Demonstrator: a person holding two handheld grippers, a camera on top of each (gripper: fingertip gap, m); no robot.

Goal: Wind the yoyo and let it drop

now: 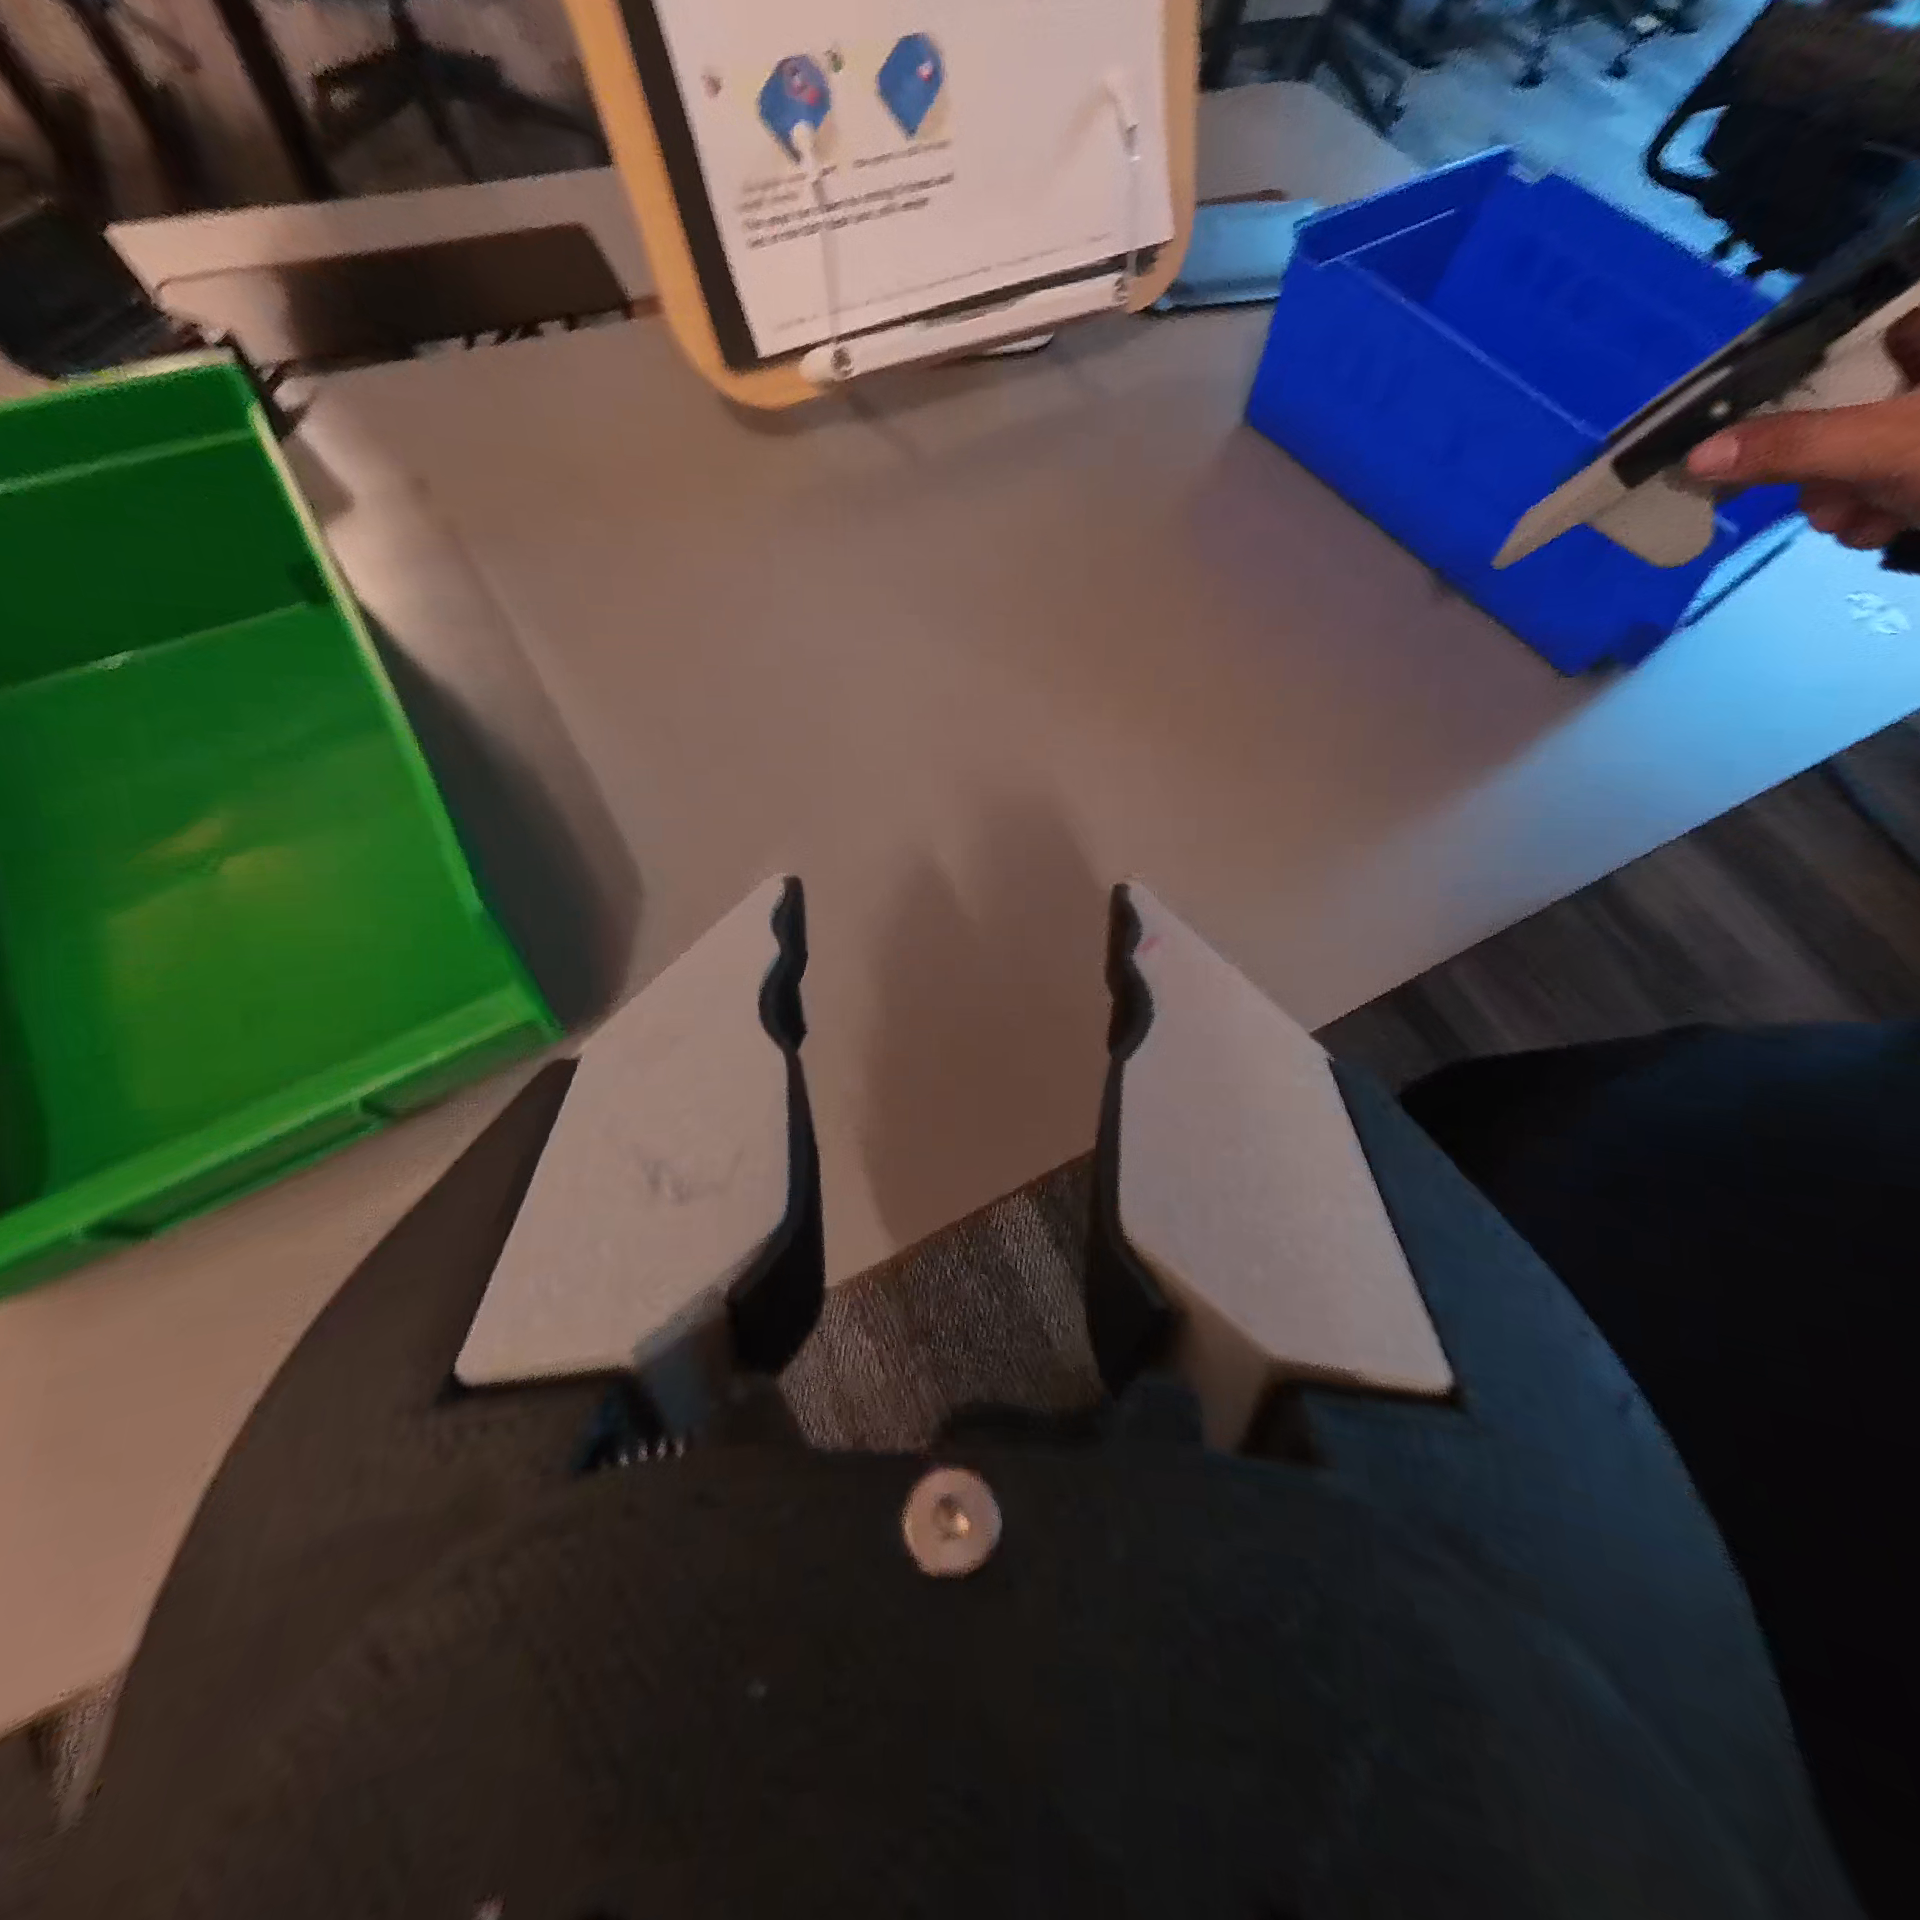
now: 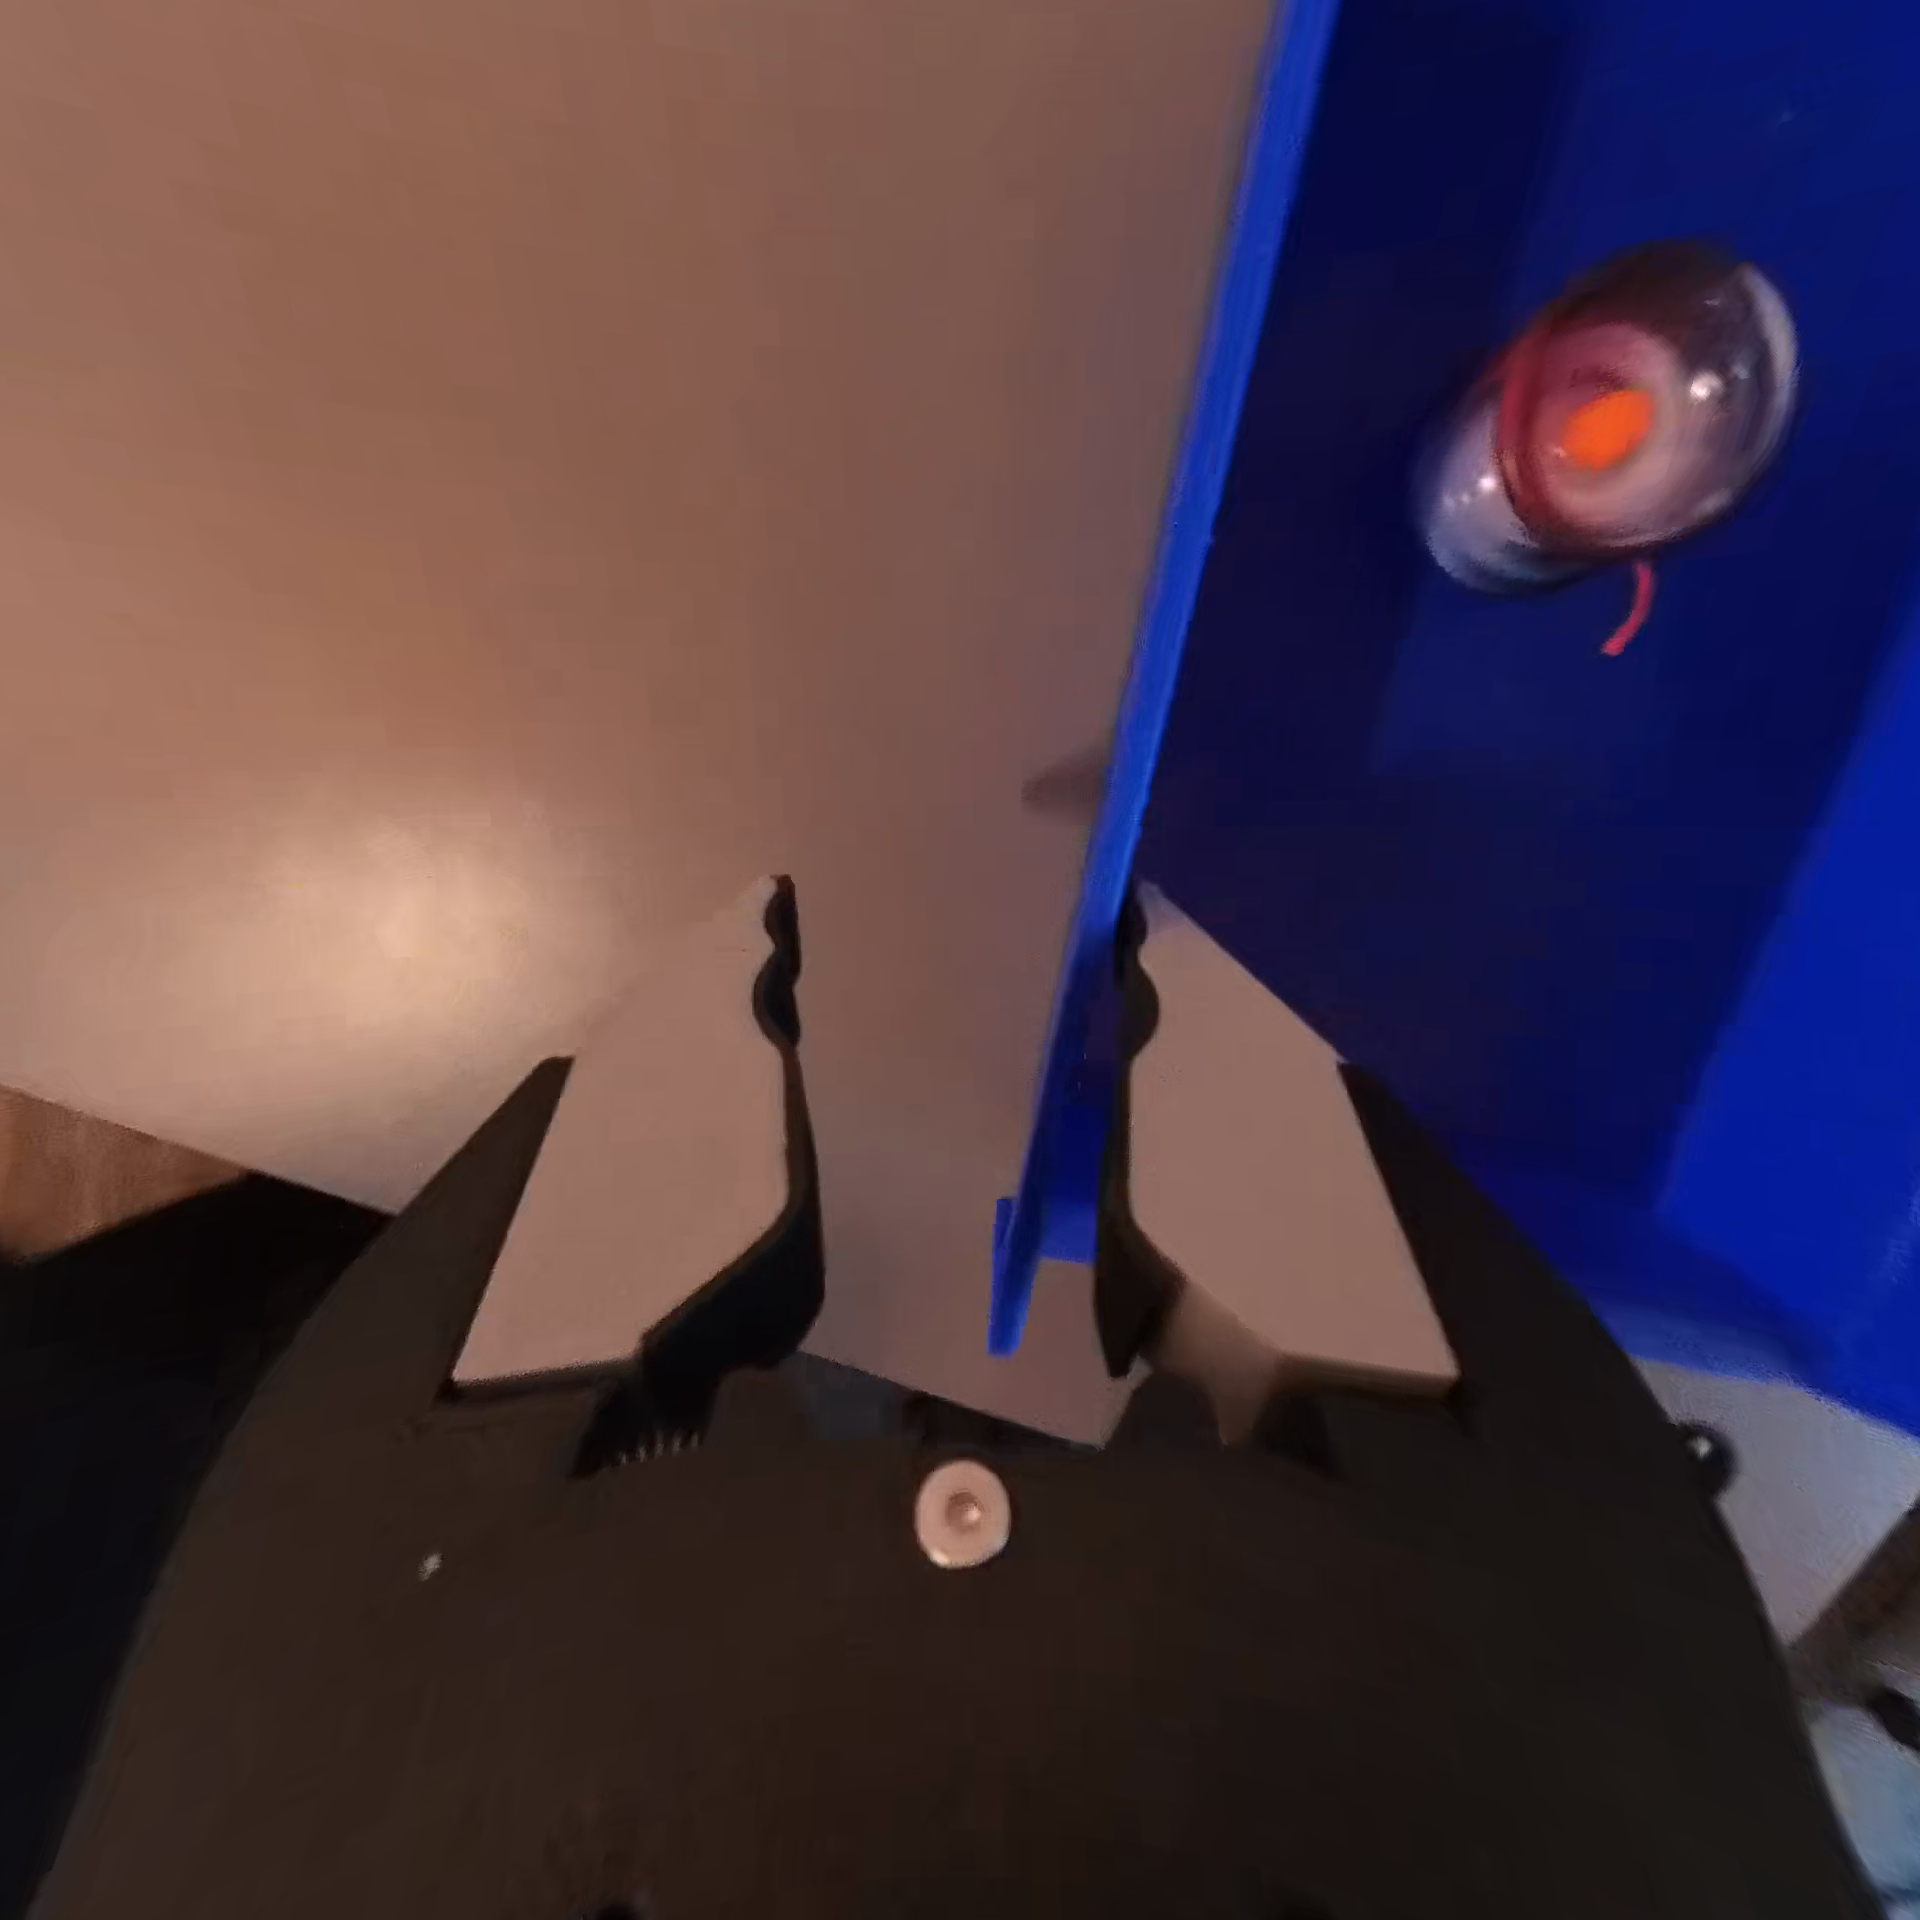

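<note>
The yoyo (image 2: 1605, 421), clear with a red core and an orange centre, lies on the floor of the blue bin (image 2: 1351, 727), with a short red string end (image 2: 1631, 623) below it. My right gripper (image 2: 956, 904) is open and empty above the bin's left wall, well short of the yoyo. It also shows in the left wrist view (image 1: 1621, 499), held by a hand over the blue bin (image 1: 1455, 416). My left gripper (image 1: 956, 904) is open and empty above the bare table (image 1: 831, 644). The yoyo is hidden in the left wrist view.
A green bin (image 1: 208, 831) stands at the left of the table. A wooden stand with a printed sheet (image 1: 904, 177) stands at the back centre. The table's front edge runs at the right, with dark floor (image 1: 1662, 914) beyond. Spacing between my two grippers at the tips: around 45 cm. Between my right fingertips and the yoyo (image 2: 1605, 421) there is roughly 15 cm.
</note>
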